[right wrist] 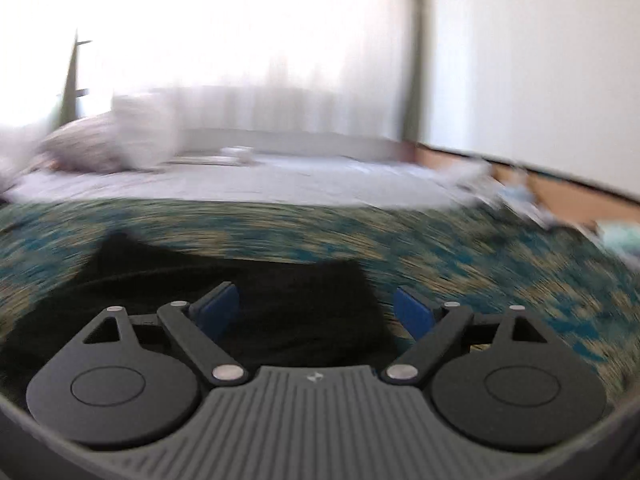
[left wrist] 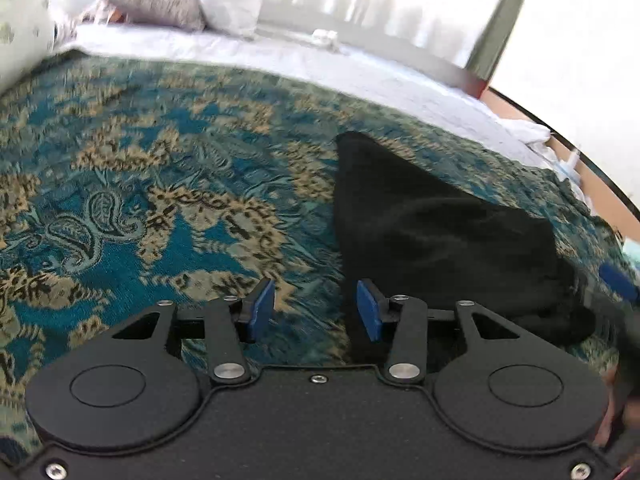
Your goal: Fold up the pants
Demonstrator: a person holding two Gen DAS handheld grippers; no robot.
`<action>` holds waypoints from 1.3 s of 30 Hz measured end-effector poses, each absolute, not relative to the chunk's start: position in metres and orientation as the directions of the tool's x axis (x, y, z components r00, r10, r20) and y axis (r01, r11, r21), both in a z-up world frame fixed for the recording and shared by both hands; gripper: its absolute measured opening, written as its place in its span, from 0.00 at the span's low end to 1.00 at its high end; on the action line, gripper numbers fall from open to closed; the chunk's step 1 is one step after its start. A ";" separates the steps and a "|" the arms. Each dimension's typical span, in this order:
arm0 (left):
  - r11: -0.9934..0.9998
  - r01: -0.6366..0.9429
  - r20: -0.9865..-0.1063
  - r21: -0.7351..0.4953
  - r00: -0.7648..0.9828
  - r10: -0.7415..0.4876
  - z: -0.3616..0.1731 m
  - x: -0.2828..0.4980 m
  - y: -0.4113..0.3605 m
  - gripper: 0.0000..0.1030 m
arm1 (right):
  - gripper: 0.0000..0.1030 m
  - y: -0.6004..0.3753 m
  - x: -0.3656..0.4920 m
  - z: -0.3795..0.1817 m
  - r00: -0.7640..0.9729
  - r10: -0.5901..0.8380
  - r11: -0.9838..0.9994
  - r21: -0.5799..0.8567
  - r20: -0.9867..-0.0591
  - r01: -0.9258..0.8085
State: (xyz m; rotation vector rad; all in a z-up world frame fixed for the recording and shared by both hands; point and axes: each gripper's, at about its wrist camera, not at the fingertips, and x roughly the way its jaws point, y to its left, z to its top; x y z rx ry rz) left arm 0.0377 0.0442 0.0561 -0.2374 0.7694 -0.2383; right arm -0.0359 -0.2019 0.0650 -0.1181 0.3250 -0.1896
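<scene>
Here the black pants [left wrist: 436,232] are seen on the patterned bedspread [left wrist: 160,184], right of the half-open, empty left gripper [left wrist: 316,308]; the wide-open, empty right gripper [right wrist: 316,312] is nearer, directly over them.

Pants [left wrist: 432,232]: matt black cloth, soft, no sheen, lying on a woven bedspread [left wrist: 168,184] with a raised teal-and-tan paisley weave, slightly lustrous on the teal threads; pale sheet [left wrist: 320,64] beyond it looks like plain matt cotton, lightly crinkled. Left gripper [left wrist: 316,308]: matt black plastic links and round covers, bright metal pivot pins and screws, blue pads [left wrist: 368,308] smooth and rubbery-looking. Right gripper [right wrist: 316,312]: same black plastic and blue pads, plus a ribbed matt grey plastic housing [right wrist: 312,412].
</scene>
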 end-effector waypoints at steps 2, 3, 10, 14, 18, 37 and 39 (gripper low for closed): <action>0.927 0.108 -0.683 -0.358 0.647 -0.339 0.050 0.048 0.052 0.32 | 0.90 -0.167 -0.041 0.060 0.945 -0.125 0.973 -0.225 -0.303 0.057; 0.916 0.100 -0.685 -0.389 0.633 -0.360 0.046 0.050 0.055 0.29 | 0.90 -0.154 -0.044 0.057 0.949 -0.092 0.967 -0.253 -0.302 0.013; 0.882 0.089 -0.662 -0.463 0.627 -0.411 0.046 0.043 0.078 0.15 | 0.88 -0.082 -0.049 0.037 0.948 0.029 0.882 -0.438 -0.318 -0.174; 0.858 0.093 -0.642 -0.505 0.624 -0.445 0.055 0.061 0.090 0.15 | 0.82 -0.059 -0.037 0.032 0.950 0.003 0.842 -0.511 -0.314 -0.172; 0.831 0.145 -0.625 -0.537 0.593 -0.507 0.064 0.091 0.089 0.16 | 0.71 -0.049 -0.029 0.028 0.946 -0.045 0.816 -0.559 -0.321 -0.151; 0.757 0.131 -0.676 -0.640 0.372 -0.636 0.025 0.129 0.058 0.19 | 0.66 -0.055 -0.020 0.025 0.925 0.005 0.791 -0.565 -0.380 -0.236; 0.758 0.138 -0.669 -0.638 0.388 -0.634 0.026 0.115 0.061 0.19 | 0.69 -0.074 -0.022 0.033 0.907 0.035 0.839 -0.480 -0.420 -0.255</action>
